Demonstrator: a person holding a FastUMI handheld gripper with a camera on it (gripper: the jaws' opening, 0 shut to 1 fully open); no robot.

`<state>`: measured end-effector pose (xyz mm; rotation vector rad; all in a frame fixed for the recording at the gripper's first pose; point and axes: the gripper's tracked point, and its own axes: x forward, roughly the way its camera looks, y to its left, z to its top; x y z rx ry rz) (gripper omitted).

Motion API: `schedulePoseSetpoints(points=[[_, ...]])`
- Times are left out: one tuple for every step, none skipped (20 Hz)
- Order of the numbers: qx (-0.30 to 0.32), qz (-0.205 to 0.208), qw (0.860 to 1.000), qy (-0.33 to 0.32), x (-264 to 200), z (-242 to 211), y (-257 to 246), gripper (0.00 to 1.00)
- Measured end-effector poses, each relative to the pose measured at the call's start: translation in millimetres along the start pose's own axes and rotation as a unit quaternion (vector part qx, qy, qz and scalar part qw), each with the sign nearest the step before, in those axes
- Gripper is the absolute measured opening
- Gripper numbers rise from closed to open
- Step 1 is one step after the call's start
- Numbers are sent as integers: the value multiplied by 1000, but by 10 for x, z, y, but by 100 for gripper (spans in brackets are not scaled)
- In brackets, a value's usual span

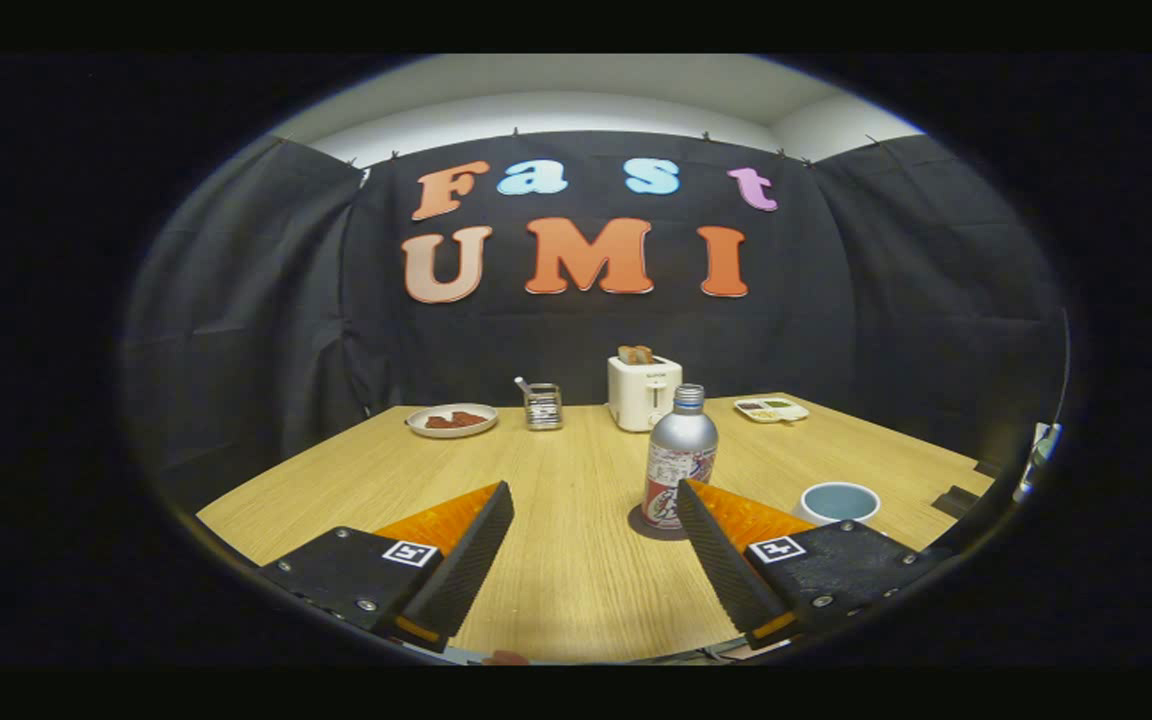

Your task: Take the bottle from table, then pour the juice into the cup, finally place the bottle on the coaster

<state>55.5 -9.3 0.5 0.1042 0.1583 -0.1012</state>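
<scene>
Wooden table (pixel 576 560) fills the lower frame. My gripper (pixel 596 505) is spread wide, holding nothing. Right of centre, the bottle (pixel 679 460) stands on the coaster (pixel 642 527), cup (pixel 838 501) further right. I'd back off straight, avoiding tipping it.

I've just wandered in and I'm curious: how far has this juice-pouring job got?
It looks finished or nearly so. The bottle stands upright on the dark coaster, its last stop. The gripper is open and holds nothing; the bottle is just ahead of its right finger. The cup sits beside the bottle, but I cannot tell whether juice is in it. If poured, nothing is left.
</scene>
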Motion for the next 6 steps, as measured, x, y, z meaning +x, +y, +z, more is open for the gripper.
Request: schedulePoseSetpoints(points=[[-4,13,1000,-2,-95,14,97,97],[-6,25,1000,-2,-177,3,186,97],[-8,33,999,-1,-226,-25,242,97],[-9,38,999,1,-272,-55,277,97],[-9,46,999,0,-314,-51,337,97],[-11,51,999,1,-359,-61,371,97]])
